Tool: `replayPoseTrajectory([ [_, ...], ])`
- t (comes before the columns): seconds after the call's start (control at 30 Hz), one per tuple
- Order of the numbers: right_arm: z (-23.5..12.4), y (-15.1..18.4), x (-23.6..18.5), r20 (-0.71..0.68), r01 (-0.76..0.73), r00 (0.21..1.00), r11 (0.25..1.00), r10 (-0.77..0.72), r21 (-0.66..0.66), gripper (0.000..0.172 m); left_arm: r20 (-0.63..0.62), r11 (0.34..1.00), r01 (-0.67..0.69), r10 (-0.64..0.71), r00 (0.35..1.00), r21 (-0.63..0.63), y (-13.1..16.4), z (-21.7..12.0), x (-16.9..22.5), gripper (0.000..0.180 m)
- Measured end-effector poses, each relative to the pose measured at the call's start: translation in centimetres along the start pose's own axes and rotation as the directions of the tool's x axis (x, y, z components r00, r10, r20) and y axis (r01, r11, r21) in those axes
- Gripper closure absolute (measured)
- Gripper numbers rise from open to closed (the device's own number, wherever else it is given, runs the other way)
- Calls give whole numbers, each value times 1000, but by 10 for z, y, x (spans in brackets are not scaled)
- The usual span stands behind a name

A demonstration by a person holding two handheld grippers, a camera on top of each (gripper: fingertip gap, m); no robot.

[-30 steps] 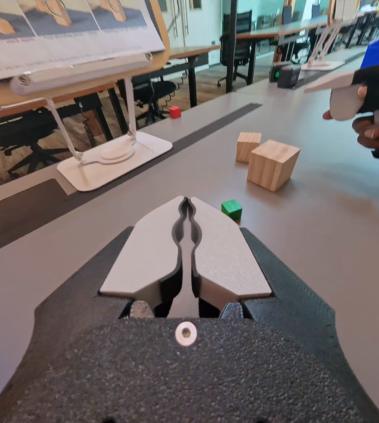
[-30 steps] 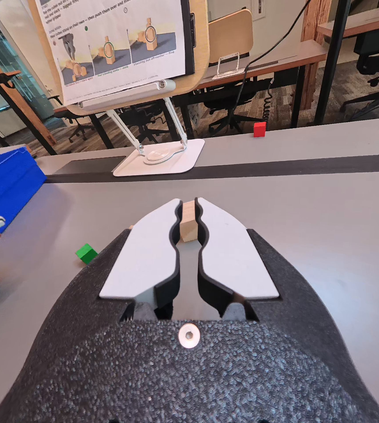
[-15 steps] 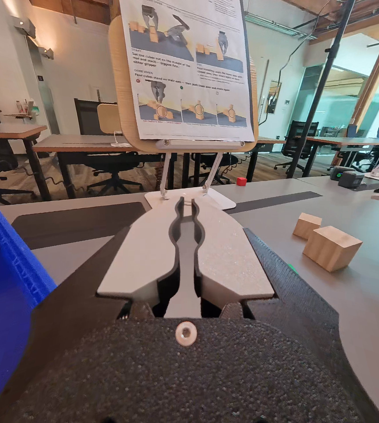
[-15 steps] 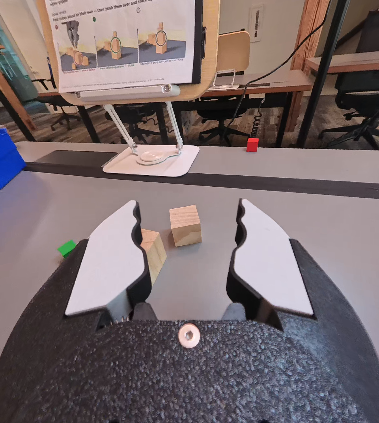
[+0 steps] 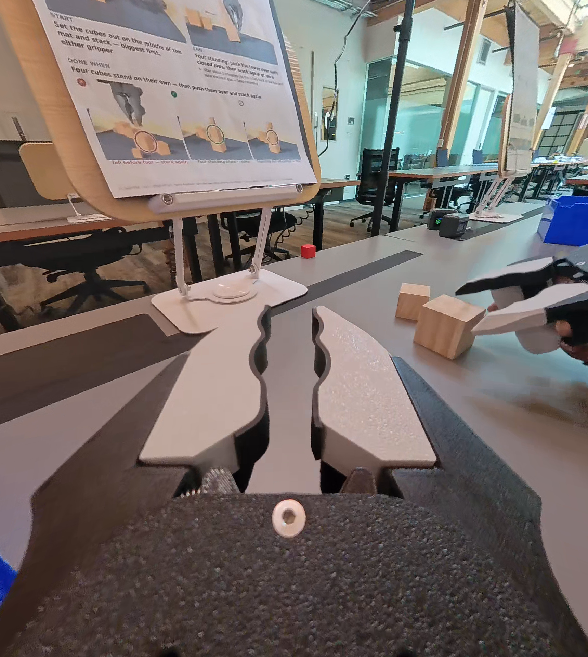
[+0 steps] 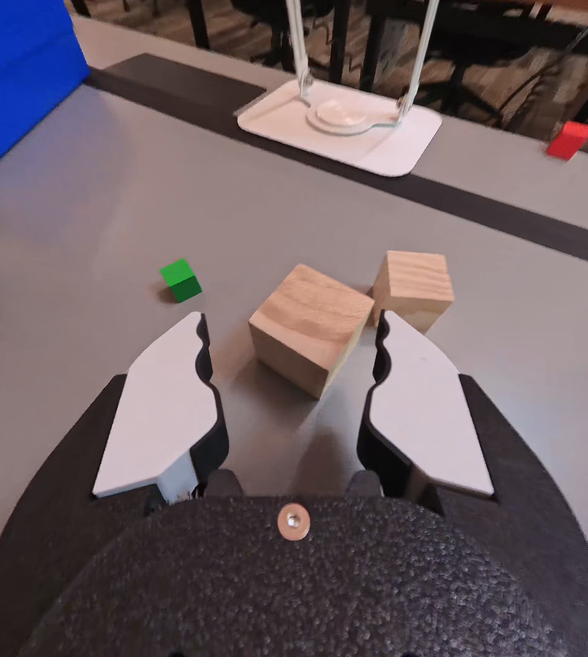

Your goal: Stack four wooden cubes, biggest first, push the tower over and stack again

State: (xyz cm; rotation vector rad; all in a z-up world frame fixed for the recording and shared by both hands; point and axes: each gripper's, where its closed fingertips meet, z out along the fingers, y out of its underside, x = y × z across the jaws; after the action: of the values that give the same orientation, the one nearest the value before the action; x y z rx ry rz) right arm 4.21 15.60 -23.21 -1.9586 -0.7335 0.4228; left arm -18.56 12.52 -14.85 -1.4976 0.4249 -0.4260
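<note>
A: Containers?
B: One blue plastic bin at the left of the grey table, only a wall in frame, inside not visible. A second blue bin sits on the far table, contents hidden too.

A: Claws?
B: Right gripper is spread wide, low over the table. The large pale wooden cube stands between its fingers with a gap on the left side; the right side is too close to call. Not gripped. Left gripper is parted narrowly, nothing between the pads, just table behind.

A: Other blocks?
B: Smaller pale wooden cube just behind the large one, corners about touching. Small green cube left of them, apart. Small red cube near the far table edge.

A: Anything cut off?
B: White-based wooden document stand, its printed sheet cropped at the top. In the right wrist view only its base and legs show. Hand on the right gripper mostly out of frame.

A: Surface, room?
B: Grey top with a black strip across it. Open office behind: desks, black chairs, glass partitions.
</note>
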Motion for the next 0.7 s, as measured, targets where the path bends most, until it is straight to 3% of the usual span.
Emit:
replayPoseTrajectory([
  [0.13, 16, 15, 1, -22, -42, 999, 996, 41, -82, 80, -27, 1000, -1, 0, 1000, -10, 2, 1, 4, 160],
  [0.2, 19, 17, 7, -41, -60, 998, 994, 56, -97, 95, -73, 1000, 9, -10, 997, -13, 3, 1, 10, 160],
  [0.33, 14, 16, 13, -19, -86, 996, 992, 84, -92, 110, -145, 999, 36, -41, 989, -39, 8, 2, 21, 160],
  [0.53, -12, -15, -10, 127, -25, 992, 994, 12, 104, 111, -131, 999, 15, -21, 991, -51, 10, 1, 22, 163],
  [0.7, -21, -20, -62, 388, 21, 918, 988, -80, 155, 111, -112, 998, 13, -20, 993, -61, 12, 1, 19, 165],
])
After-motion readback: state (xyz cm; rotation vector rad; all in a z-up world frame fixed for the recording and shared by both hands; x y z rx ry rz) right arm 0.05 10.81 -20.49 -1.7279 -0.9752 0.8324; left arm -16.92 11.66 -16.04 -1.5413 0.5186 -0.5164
